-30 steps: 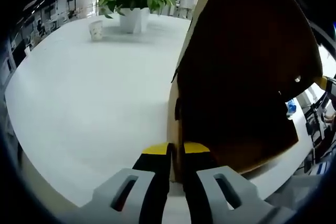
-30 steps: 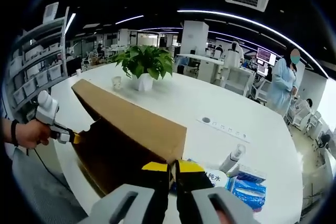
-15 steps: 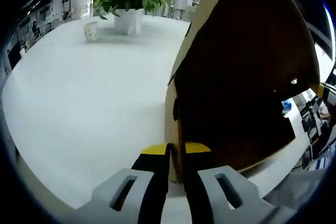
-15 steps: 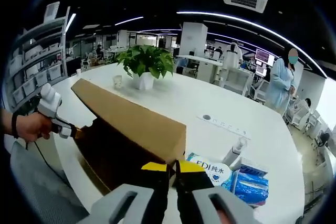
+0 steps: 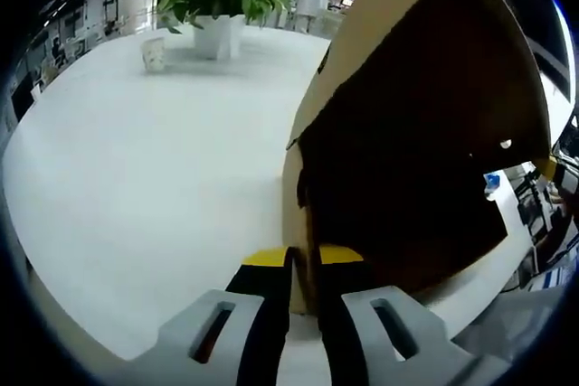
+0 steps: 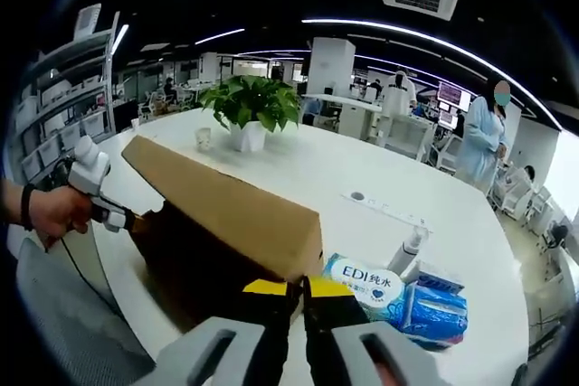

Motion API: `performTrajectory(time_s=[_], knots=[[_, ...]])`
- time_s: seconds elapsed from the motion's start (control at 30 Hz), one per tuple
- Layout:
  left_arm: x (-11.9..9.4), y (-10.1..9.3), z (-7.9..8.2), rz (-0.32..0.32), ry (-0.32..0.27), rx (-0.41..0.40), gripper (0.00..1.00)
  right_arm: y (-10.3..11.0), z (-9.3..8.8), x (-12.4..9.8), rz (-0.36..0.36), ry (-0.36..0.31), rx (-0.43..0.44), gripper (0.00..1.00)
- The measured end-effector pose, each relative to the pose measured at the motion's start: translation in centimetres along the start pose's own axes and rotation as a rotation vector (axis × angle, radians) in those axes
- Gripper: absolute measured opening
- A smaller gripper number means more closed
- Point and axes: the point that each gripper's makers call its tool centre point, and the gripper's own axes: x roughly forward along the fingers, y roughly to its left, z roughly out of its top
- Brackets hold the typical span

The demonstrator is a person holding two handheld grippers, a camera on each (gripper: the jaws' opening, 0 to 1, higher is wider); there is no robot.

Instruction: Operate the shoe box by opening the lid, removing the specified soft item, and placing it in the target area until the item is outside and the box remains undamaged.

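1. Lid of the shoe box is raised at a steep tilt over the white table, brown outside up, dark inside facing me.
2. My left gripper is pinched shut on the lid's near edge; it shows again at the far corner in the right gripper view.
3. My right gripper is clamped on the opposite corner.
4. Judgement: lift both ends level, same pace, so the card does not twist or crease.
5. Soft item not identifiable; box interior too dark.
6. Blue packs and a bottle lie just beside the right corner; potted plant stands well apart.
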Motion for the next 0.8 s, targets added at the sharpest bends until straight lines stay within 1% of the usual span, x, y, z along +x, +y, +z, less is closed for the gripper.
performTrajectory(time_s=[0.33,0.53,0.67,0.8], knots=[[0.0,-0.1,0.0,-0.013,-0.001,0.006,0.09,0.3,-0.8,-0.2,-0.001,0.006,0.009,0.0],[0.0,-0.1,-0.1,-0.023,-0.002,-0.004,0.09,0.7,-1.8,-0.1,0.006,0.016,0.02,0.02],[0.0,-0.1,0.0,-0.02,0.0,-0.001,0.09,0.9,-2.6,0.0,0.013,0.034,0.03,0.02],[0.0,-0.1,0.0,-0.025,0.0,-0.005,0.1,1.1,-3.1,0.1,0.018,0.042,0.036,0.03]])
